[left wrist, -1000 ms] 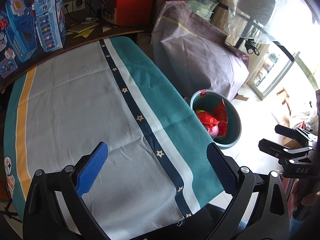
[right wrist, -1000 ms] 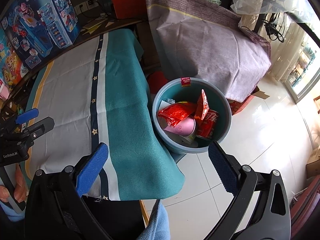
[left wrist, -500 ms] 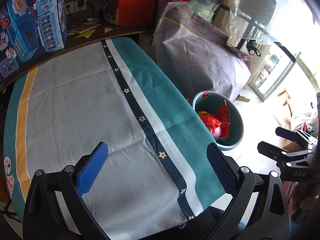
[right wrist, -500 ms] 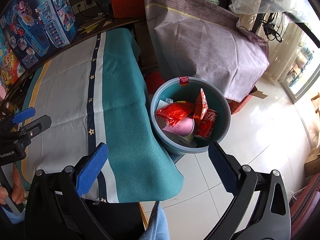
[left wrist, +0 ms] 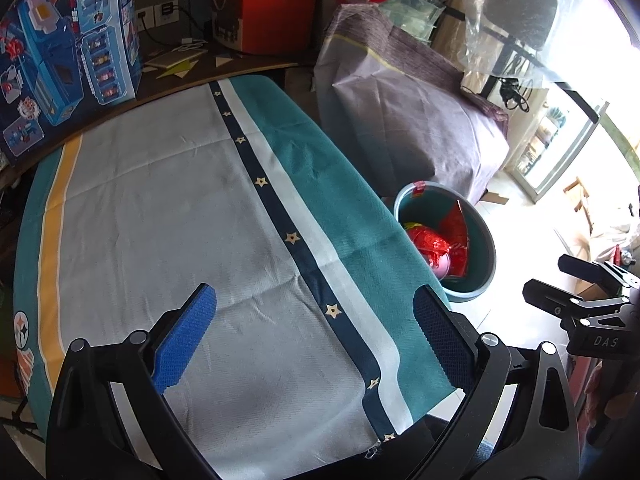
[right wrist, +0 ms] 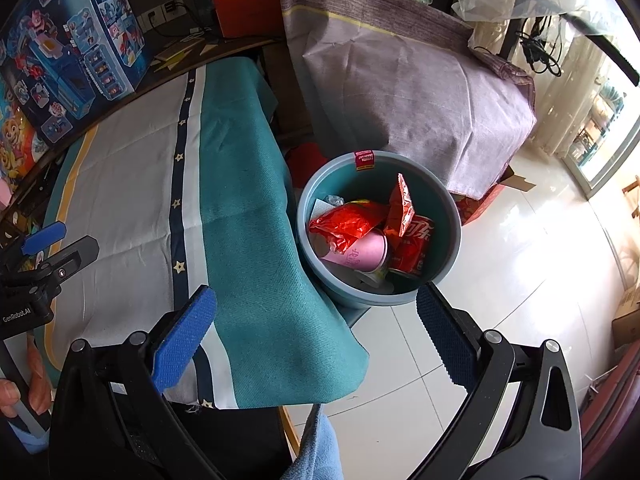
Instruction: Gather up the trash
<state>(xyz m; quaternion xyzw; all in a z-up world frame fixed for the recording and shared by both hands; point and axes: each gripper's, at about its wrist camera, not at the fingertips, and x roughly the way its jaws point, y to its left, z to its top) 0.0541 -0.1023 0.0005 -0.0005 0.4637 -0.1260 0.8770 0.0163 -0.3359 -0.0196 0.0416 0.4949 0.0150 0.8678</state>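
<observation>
- Trash (right wrist: 372, 236) — red wrappers, a pink cup, a red can — fills the blue bin (right wrist: 448, 204) at centre frame, on the floor just beside the tablecloth's (right wrist: 240, 216) hanging teal edge.
- Right gripper (right wrist: 316, 328), lower frame: jaws wide, empty.
- Left gripper (left wrist: 316, 328): jaws wide, empty, above bare cloth.
- White floor tiles (right wrist: 520, 264) lie open at the right.

White letters "DAS" mark the black body of the right gripper (left wrist: 576, 300) at the right edge, while "GenRobot.AI" runs along the left gripper (right wrist: 48, 256) at the left. In the bin (right wrist: 444, 200), a red can (right wrist: 414, 246) bears white Chinese characters; the bin's small rim sticker is too small to read.
</observation>
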